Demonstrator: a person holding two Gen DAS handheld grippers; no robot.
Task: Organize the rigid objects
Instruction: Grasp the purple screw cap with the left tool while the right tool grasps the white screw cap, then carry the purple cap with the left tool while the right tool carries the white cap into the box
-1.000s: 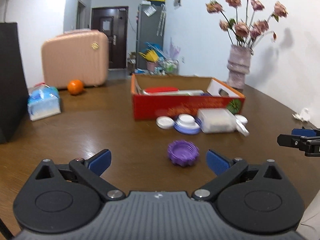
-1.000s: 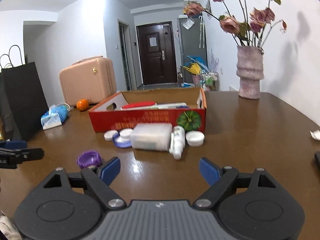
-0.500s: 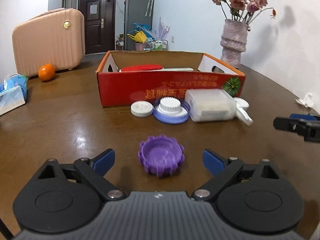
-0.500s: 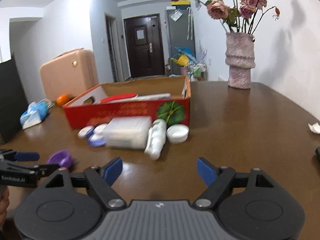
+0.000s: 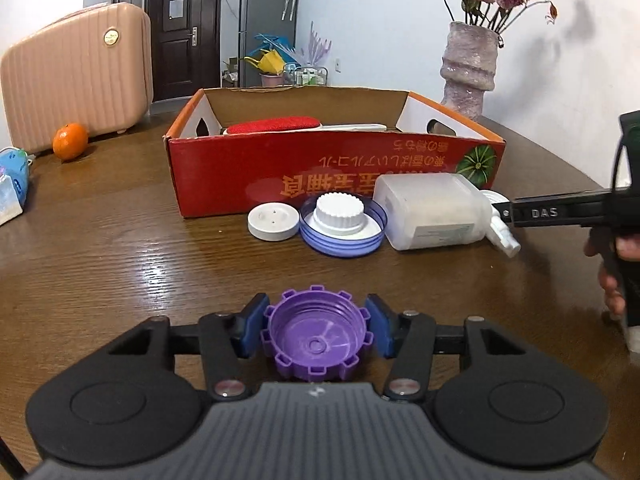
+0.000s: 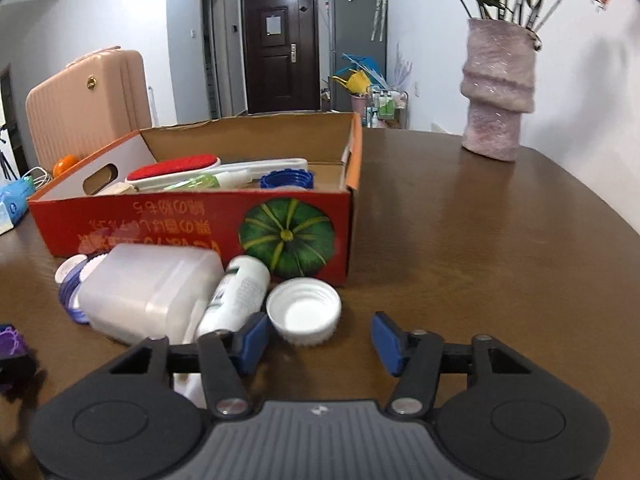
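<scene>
My left gripper (image 5: 316, 330) has its two blue pads pressed against either side of one purple ridged cap (image 5: 316, 336), which sits open side up on the wooden table (image 5: 100, 248). My right gripper (image 6: 320, 342) is spread wide, gripping nothing; one white screw cap (image 6: 303, 312) lies open side up just ahead of its left pad, nearer that pad than the other.

In front of the red cardboard box (image 5: 320, 172) I count five loose pieces in the left view: one flat white disc lid (image 5: 273, 222), one blue-rimmed lid (image 5: 343, 232) with one white ridged cap (image 5: 340, 211) resting on it, one translucent white container (image 5: 432, 210) on its side, and one white bottle (image 6: 236, 294) lying against that container.

Inside the box, from the right view, I count one red-faced brush (image 6: 174, 169), one green spray bottle (image 6: 204, 180) and one blue ridged cap (image 6: 286, 179).

One orange (image 5: 70, 141) sits by one pink suitcase (image 5: 76, 76), and one vase (image 6: 498, 88) of dried roses stands well apart.
</scene>
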